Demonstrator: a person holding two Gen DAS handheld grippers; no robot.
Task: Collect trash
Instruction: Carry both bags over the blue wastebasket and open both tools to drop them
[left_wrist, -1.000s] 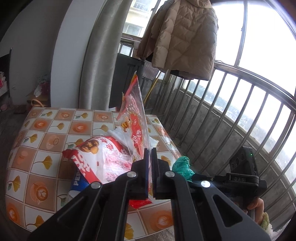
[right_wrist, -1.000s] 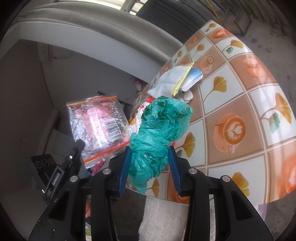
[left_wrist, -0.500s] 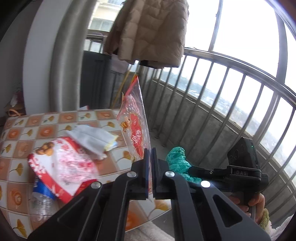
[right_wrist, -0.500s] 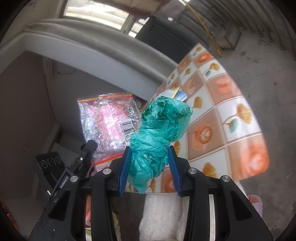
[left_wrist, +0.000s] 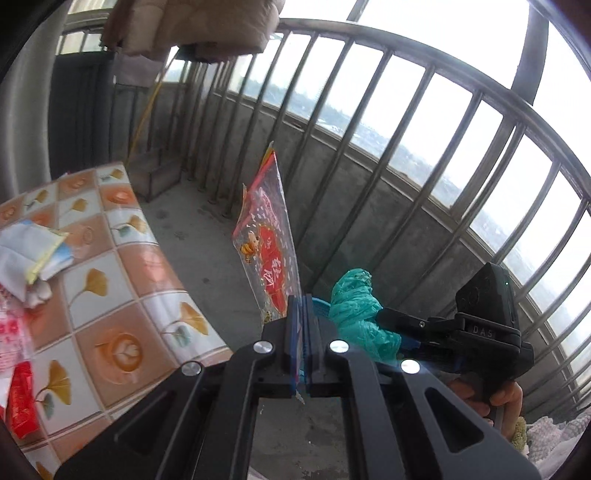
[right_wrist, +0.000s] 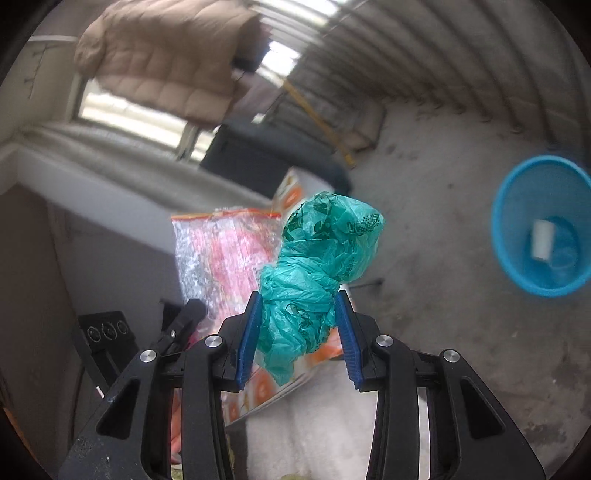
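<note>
My left gripper (left_wrist: 302, 314) is shut on a clear red-printed snack bag (left_wrist: 269, 243), which stands upright from the jaws over the balcony floor. My right gripper (right_wrist: 299, 314) is shut on a crumpled green plastic bag (right_wrist: 317, 266). The green bag also shows in the left wrist view (left_wrist: 356, 314), just right of the snack bag, and the snack bag shows in the right wrist view (right_wrist: 221, 254). A blue waste bin (right_wrist: 517, 206) stands on the concrete floor to the right, with some white and clear trash inside it.
The table with the patterned orange cloth (left_wrist: 110, 295) lies to the left, holding white tissue (left_wrist: 26, 251) and a red-and-white wrapper (left_wrist: 14, 354). A metal balcony railing (left_wrist: 406, 155) runs ahead and right. A beige jacket (right_wrist: 166, 55) hangs overhead.
Both grippers have swung right, away from the table toward the railing and floor, still holding their bags. The blue bin has come into the right wrist view.
</note>
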